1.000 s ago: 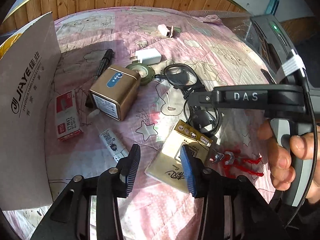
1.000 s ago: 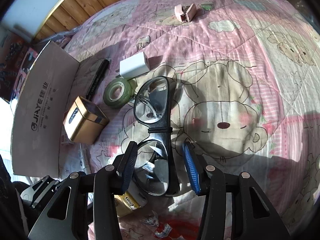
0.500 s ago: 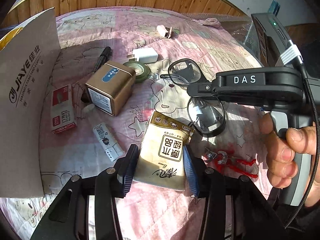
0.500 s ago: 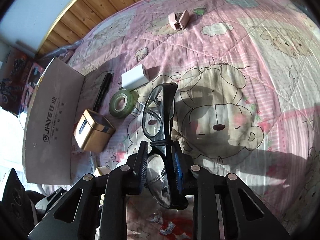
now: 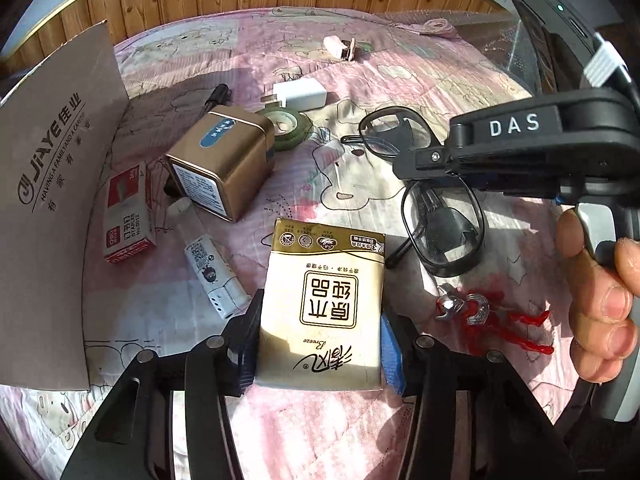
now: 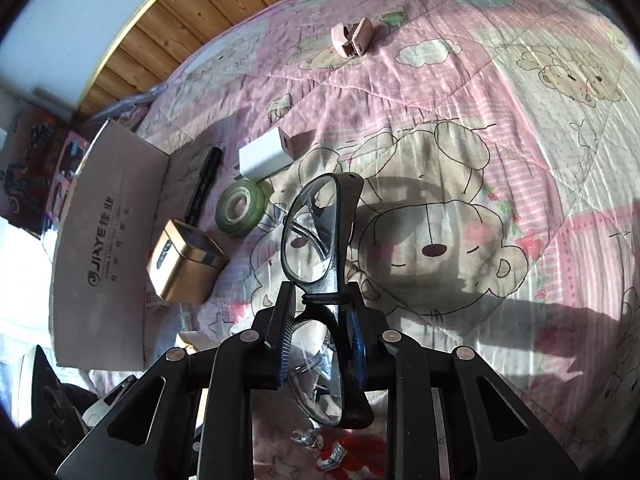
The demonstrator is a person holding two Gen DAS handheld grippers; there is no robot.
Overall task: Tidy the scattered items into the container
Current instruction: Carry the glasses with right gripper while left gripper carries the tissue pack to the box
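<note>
At the far left of my left wrist view stood the cardboard box (image 5: 52, 208), and low in the centre my left claw (image 5: 320, 344) straddled the gold tissue pack (image 5: 324, 312) on the bed, fingers against its long sides, long axis running straight away from me. To the right, my right claw (image 6: 322, 336) was clamped on the bridge of the black glasses (image 6: 316, 232), lenses stacked away from me; I judged the box lay well to the left of both.

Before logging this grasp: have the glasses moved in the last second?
Yes. The glasses have tipped up on edge beside the green tape roll, clamped by the right gripper.
</note>
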